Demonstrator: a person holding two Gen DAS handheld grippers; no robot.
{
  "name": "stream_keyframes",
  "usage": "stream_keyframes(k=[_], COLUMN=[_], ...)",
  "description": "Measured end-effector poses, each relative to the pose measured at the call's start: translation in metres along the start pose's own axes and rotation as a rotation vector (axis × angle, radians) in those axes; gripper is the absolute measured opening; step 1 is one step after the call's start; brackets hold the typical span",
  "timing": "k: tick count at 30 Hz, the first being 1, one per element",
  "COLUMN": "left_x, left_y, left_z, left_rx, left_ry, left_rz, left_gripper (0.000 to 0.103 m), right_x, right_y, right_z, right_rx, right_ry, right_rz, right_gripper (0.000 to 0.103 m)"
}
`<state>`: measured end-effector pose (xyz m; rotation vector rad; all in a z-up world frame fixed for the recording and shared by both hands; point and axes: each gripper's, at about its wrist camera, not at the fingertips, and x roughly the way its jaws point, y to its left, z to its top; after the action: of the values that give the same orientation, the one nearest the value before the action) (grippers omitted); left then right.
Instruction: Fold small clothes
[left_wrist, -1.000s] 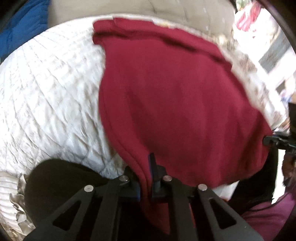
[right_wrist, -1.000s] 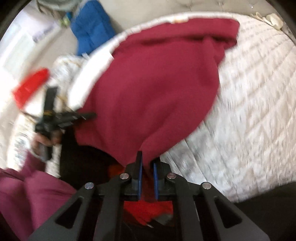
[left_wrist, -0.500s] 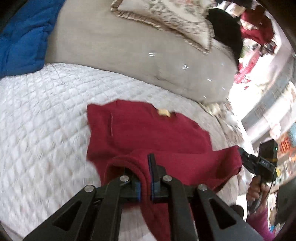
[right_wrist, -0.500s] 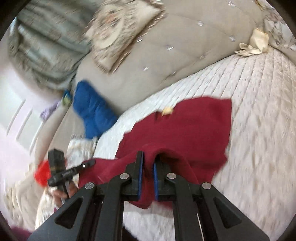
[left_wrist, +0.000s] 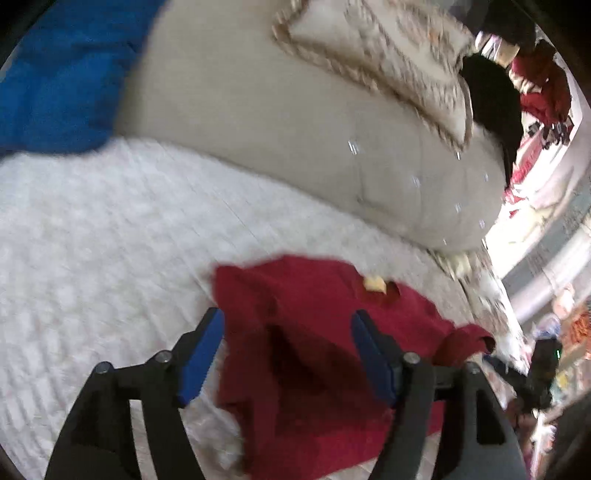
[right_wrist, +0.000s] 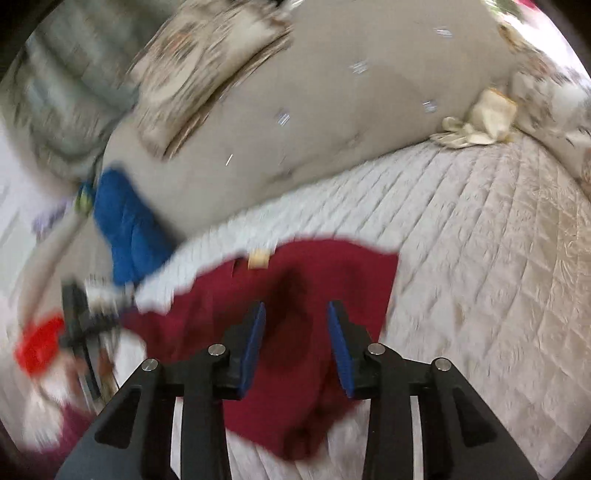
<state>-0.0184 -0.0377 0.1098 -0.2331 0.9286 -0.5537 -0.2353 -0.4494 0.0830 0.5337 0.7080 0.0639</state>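
A dark red garment (left_wrist: 317, 354) lies folded over on the white quilted bed (left_wrist: 92, 240), with a small yellow neck label (left_wrist: 373, 283) at its far edge. My left gripper (left_wrist: 288, 325) is open, its blue-padded jaws spread above the garment's left part. In the right wrist view the same garment (right_wrist: 295, 332) and its label (right_wrist: 258, 258) lie under my right gripper (right_wrist: 297, 317), which is open and empty just above the cloth. The other gripper shows at that view's left edge (right_wrist: 79, 325). Both views are blurred by motion.
A beige padded headboard (left_wrist: 277, 129) with a patterned cushion (left_wrist: 388, 62) stands behind the bed. A blue cushion (left_wrist: 55, 74) lies at the far left. A cream cloth (right_wrist: 480, 122) sits at the bed's far right corner. Red and cluttered items lie off the bed's side (right_wrist: 37, 347).
Both grippers carried the garment's near edge forward over its far part, then opened and let it go. The garment now lies folded on the bed.
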Motion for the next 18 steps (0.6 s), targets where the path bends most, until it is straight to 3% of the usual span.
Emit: stream_keyframes(k=[3,6,9,11,14,18], left_x=[0.0,0.006,0.004,0.004,0.005,0.015], left_y=[0.01,0.017,0.025,0.028,0.026,0.015], left_z=[-0.006,-0.015,-0.02,-0.022,-0.025,-0.031], left_rx=[0.0,-0.014,-0.043,-0.067,-0.07,-0.071], left_ry=[0.03,0.06,0.062,0.071,0.071,0.078], left_rz=[0.036,0.067,0.101,0.093,0.083,0.097], left_gripper=[0.076,0.076,0.076,0.076,0.076,0.076], right_x=[0.024,0.063,0.096,0.104,0.092,0.073], right_y=[0.023,0.045,0.035,0.001,-0.005,0.042], right_z=[-0.01,0.007,0.04,0.052,0.048,0.038], right_rx=[-0.112,-0.166,-0.082,0.122,0.159,0.017], right_ry=[0.087,0.101,0.022,0.013,0.004,0.016], right_rz=[0.009,-0.004,-0.133,-0.216,-0.202,-0.126], right_gripper=[0.012,0.012,0.01,0.011,0.011,0.014])
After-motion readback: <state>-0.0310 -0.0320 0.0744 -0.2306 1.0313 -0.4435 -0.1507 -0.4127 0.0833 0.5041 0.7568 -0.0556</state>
